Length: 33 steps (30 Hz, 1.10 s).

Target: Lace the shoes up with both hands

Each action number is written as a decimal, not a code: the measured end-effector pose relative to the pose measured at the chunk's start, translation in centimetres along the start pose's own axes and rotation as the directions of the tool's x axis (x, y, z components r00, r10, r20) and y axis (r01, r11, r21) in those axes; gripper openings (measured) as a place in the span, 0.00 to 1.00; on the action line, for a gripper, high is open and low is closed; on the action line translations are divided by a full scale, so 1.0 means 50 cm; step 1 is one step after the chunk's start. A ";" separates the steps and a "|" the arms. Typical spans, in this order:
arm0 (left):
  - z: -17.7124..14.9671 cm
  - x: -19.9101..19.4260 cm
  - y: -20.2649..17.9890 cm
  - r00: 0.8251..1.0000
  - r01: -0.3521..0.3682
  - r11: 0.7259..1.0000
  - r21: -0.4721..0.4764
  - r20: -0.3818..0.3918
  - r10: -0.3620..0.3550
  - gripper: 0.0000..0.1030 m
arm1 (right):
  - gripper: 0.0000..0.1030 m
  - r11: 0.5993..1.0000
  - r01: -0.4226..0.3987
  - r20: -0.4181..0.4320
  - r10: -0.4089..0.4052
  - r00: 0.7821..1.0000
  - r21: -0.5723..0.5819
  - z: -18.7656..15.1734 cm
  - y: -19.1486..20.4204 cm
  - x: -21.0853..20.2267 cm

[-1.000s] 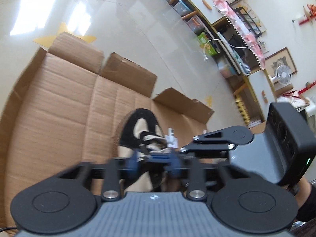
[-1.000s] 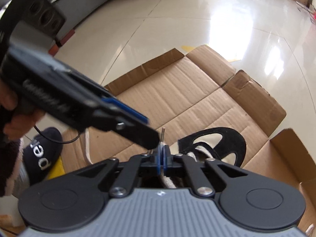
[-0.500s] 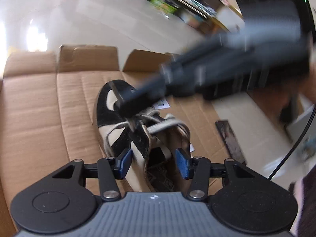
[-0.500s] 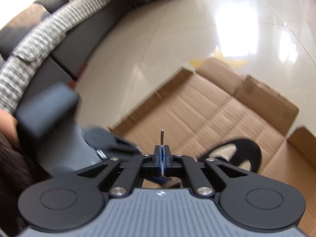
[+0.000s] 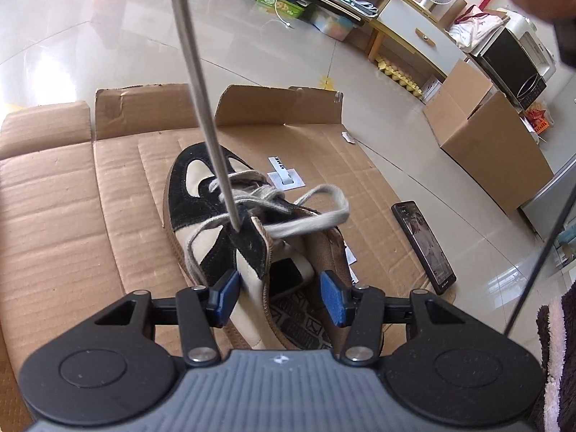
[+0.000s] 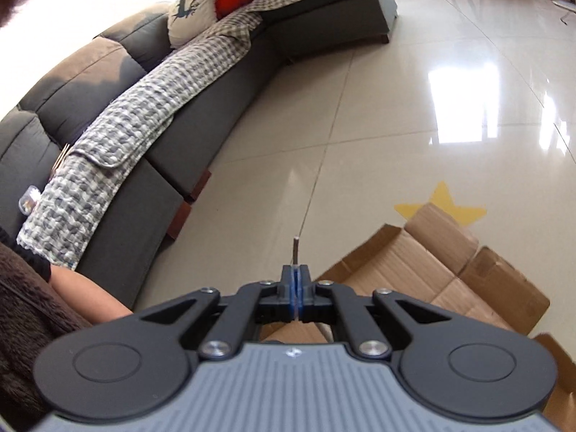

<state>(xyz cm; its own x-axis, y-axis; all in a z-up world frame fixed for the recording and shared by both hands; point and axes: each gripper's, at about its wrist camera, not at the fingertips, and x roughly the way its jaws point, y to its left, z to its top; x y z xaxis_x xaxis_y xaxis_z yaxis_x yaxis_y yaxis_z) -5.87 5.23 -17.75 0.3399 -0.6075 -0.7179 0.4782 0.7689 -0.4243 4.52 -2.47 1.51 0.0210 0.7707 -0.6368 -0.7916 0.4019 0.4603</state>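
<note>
1. Left wrist view: the shoe (image 5: 230, 223), black and cream suede, lies on flattened cardboard (image 5: 64, 194) on the floor, toe pointing away.
2. A phone (image 5: 424, 246) lies just right of the shoe, a paper tag (image 5: 286, 176) beyond it, and a closed carton (image 5: 493, 151) farther right.
3. A taut lace (image 5: 201, 93) rises steeply from the eyelet area out of the top edge, crossing in front of the toe; a slack loop (image 5: 324, 212) droops over the tongue.
4. The left tongs (image 5: 280, 298) are spread, straddling the shoe's collar, blue pads clear of it, pitched downward.
5. Right wrist view: the right tongs (image 6: 296, 289) are pressed together, pinching the lace; its stiff tip (image 6: 295, 248) pokes up between the pads.
6. Beyond stand a grey sofa (image 6: 223, 82) with a checked blanket (image 6: 144, 115), and a cardboard corner (image 6: 450, 262).
</note>
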 end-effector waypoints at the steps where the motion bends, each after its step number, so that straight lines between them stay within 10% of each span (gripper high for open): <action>1: 0.000 0.000 0.000 1.000 0.001 1.000 -0.001 0.002 -0.001 0.49 | 0.02 1.000 -0.005 0.001 0.005 1.000 -0.007 0.010 0.008 -0.002; 16: -0.009 -0.008 0.012 0.999 0.036 0.998 -0.057 0.010 -0.035 0.50 | 0.02 0.990 -0.063 -0.031 0.059 0.998 -0.129 0.091 0.117 0.011; 33: -0.105 -0.111 0.093 0.989 -0.113 0.975 -0.190 -0.116 0.092 0.50 | 0.04 0.998 0.049 -0.177 -0.040 0.983 0.046 -0.160 0.040 0.099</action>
<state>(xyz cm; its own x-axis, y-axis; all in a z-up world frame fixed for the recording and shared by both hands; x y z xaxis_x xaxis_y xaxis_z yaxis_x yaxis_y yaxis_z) -9.76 13.21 -18.65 0.2858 -0.5071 -0.8132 0.2740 0.8563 -0.4377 -1.86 -1.81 -5.67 -0.0558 0.6539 -0.7545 -0.7605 0.4618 0.4565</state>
